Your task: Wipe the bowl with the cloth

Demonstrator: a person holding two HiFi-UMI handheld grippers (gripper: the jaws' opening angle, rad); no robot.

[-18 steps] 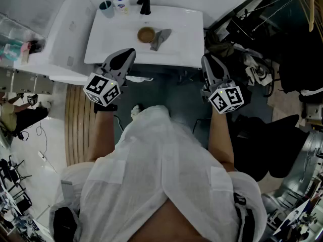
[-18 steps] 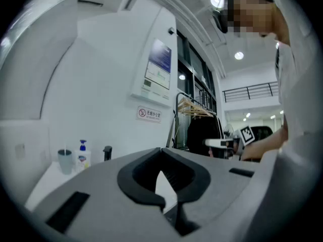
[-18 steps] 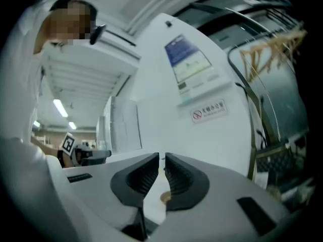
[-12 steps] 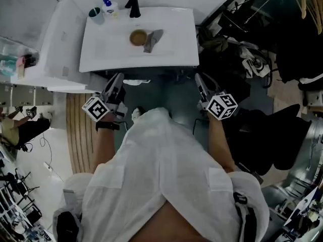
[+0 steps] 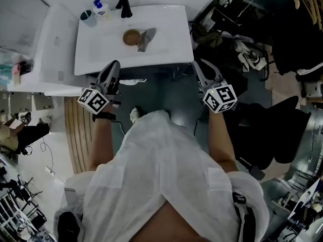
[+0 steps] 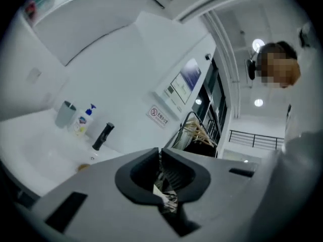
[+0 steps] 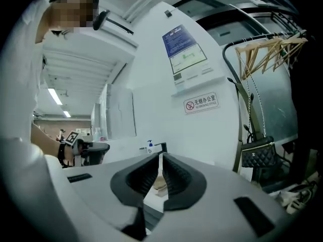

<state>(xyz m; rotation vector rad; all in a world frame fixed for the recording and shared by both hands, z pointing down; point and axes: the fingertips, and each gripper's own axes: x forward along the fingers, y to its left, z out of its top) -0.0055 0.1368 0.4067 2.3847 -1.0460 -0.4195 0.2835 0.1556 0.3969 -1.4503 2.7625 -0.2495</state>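
Observation:
A small brown bowl (image 5: 131,37) rests in the white sink basin (image 5: 101,47), and a grey cloth (image 5: 145,38) lies against its right side. My left gripper (image 5: 115,63) is held level at the front edge of the sink counter, shut with nothing between its jaws. My right gripper (image 5: 196,63) is just off the counter's right front corner, also shut and empty. Both are well short of the bowl and cloth. In the left gripper view the closed gripper (image 6: 159,153) faces the sink, and a sliver of the bowl (image 6: 83,167) shows. The right gripper (image 7: 161,158) looks the same way.
A black faucet (image 5: 123,4), a soap bottle (image 5: 100,8) and a grey cup (image 5: 87,17) stand along the sink's back edge. A white cabinet (image 5: 50,49) adjoins on the left. Dark bags and clutter (image 5: 237,44) crowd the right. A slatted mat (image 5: 75,130) lies on the floor.
Both grippers pulled back from the counter edge and dropped, then rose toward it again. The sink has shifted left in the head view. Both jaws stayed shut.

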